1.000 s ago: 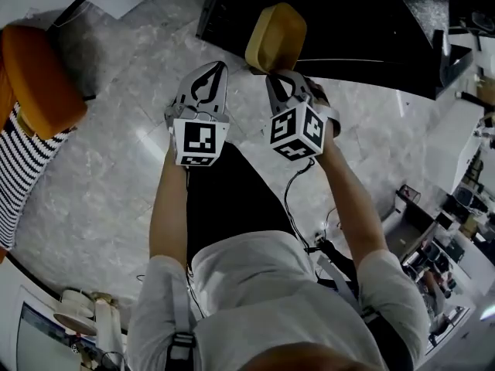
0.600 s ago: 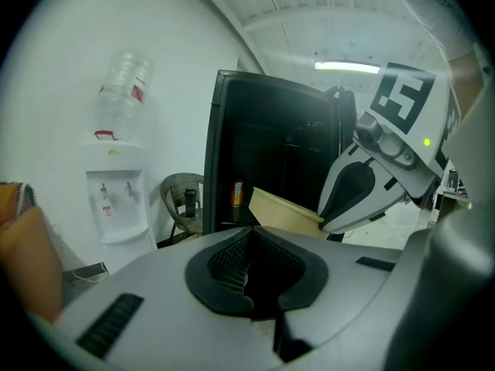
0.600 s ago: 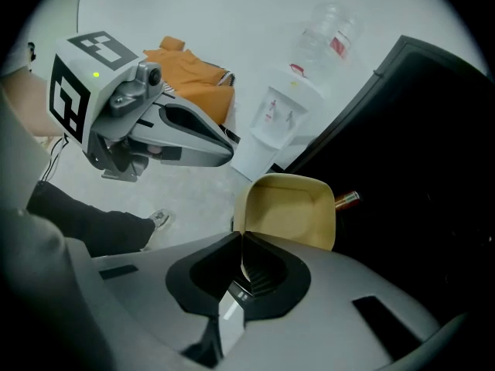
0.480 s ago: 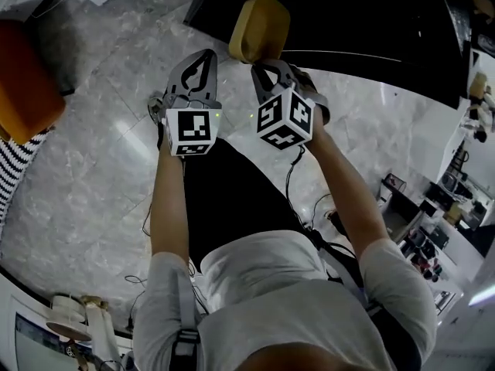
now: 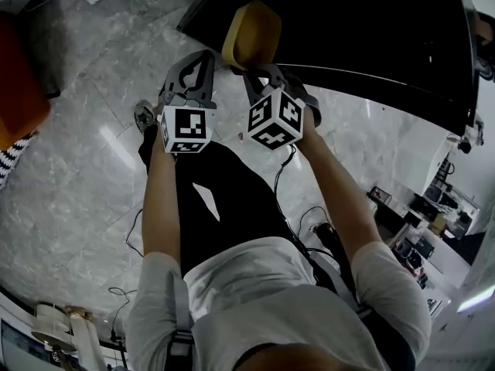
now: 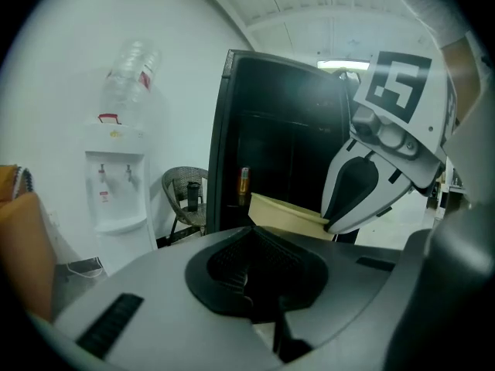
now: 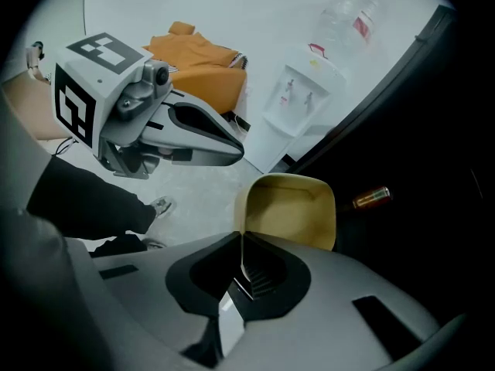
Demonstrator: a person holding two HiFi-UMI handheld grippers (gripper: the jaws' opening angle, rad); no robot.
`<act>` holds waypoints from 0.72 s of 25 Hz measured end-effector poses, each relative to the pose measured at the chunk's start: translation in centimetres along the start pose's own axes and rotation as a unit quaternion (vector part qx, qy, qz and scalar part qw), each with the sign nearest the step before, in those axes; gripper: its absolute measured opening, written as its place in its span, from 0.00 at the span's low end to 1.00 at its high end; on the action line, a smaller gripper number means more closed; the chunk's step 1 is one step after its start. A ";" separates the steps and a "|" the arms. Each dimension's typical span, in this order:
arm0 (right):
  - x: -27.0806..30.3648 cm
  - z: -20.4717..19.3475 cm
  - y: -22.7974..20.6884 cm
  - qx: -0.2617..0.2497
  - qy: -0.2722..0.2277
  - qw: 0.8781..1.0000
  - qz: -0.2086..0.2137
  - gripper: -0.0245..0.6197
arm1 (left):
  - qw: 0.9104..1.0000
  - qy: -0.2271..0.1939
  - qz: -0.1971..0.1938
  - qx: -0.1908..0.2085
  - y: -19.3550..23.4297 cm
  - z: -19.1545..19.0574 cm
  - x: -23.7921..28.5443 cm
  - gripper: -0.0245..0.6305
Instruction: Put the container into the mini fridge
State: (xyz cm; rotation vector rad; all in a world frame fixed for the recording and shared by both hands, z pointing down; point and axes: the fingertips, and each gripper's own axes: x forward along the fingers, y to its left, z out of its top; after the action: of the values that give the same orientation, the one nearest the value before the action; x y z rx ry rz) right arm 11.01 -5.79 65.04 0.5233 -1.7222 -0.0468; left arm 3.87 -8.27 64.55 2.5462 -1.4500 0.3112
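A yellow container [image 5: 251, 33] hangs in front of the open black mini fridge [image 5: 348, 29]. My right gripper [image 5: 251, 72] is shut on its near rim. In the right gripper view the container [image 7: 290, 211] sits just past the closed jaws of the right gripper [image 7: 241, 242], with its hollow side facing me and the dark fridge [image 7: 433, 168] behind it. My left gripper [image 5: 203, 56] is beside it on the left, shut with nothing in it. Its own view shows the left gripper [image 6: 251, 234], the container [image 6: 282, 211] and the right gripper [image 6: 332, 222] before the fridge [image 6: 286, 130].
A can [image 7: 373, 198] lies inside the fridge. A water dispenser [image 6: 116, 184] and a wicker chair [image 6: 182, 195] stand left of the fridge. An orange seat [image 5: 15, 91] is at the far left. Cables [image 5: 302, 215] trail on the marble floor by the person's legs.
Both grippers and the container have moved forward towards the fridge. The container now overlaps the fridge's dark front edge. The orange seat has slid towards the left edge of the view.
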 end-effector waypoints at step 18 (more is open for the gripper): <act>9.3 -2.8 -3.2 0.031 0.034 0.999 -0.013 0.10 | 0.998 0.005 -0.043 0.050 0.7 -5.0 6.7 0.06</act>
State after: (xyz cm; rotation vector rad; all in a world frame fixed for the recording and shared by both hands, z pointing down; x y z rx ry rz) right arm 13.48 -11.39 73.27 0.5865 -1.6551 0.0063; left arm 6.16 -12.78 71.25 2.6719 -1.3482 0.3912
